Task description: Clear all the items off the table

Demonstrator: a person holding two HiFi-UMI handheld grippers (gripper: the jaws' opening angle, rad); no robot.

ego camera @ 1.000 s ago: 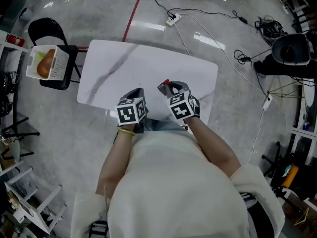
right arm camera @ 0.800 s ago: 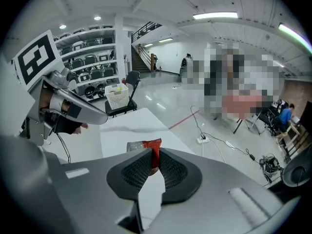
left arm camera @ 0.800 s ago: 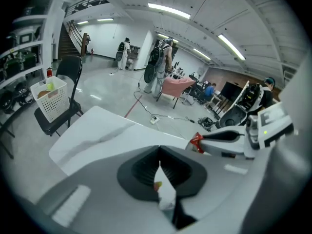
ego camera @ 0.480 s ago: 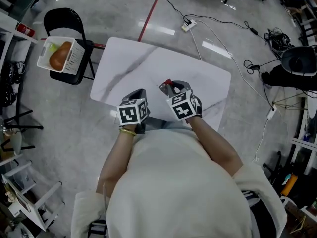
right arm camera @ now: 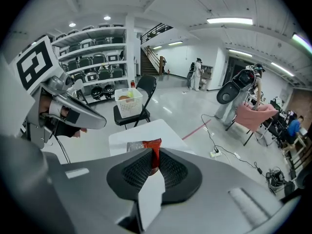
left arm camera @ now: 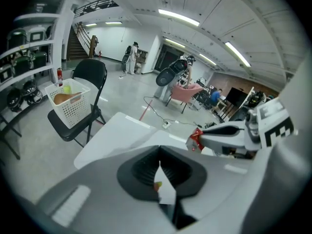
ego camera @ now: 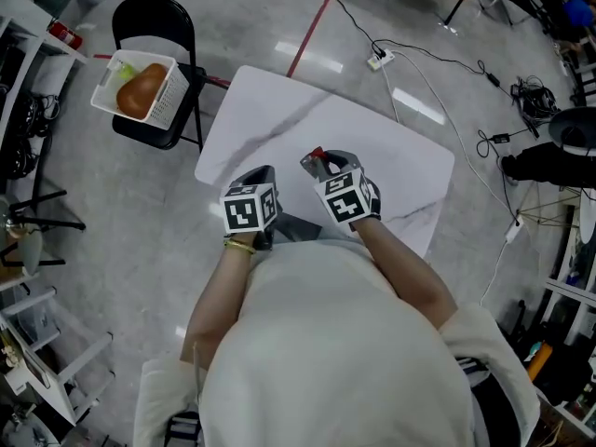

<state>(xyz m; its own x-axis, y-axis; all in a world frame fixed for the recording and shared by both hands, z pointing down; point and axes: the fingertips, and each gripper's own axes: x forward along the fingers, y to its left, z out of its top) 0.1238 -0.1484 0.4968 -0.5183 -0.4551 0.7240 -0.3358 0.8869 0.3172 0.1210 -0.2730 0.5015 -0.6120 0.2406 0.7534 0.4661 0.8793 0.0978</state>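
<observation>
My right gripper [ego camera: 315,162] is shut on a red snack packet [ego camera: 316,155], held over the near side of the white marble table [ego camera: 326,128]. In the right gripper view the red packet [right arm camera: 153,151] sticks out from between the pads, with a silvery part to its left. My left gripper [ego camera: 260,177] hangs beside it over the table's near edge, jaws shut with nothing clearly between them [left arm camera: 159,165]. The left gripper view shows the right gripper [left arm camera: 197,139] with the packet at its tip.
A white basket [ego camera: 163,101] holding a brown item and a yellow-green one sits on a black folding chair [ego camera: 154,21] beyond the table's left end. Cables and a power strip [ego camera: 380,60] lie on the floor behind. Shelving [ego camera: 28,54] stands at the left.
Both grippers have travelled left along the table toward the chair, the right one still holding the packet. The chair and basket now sit closer in the head view.
</observation>
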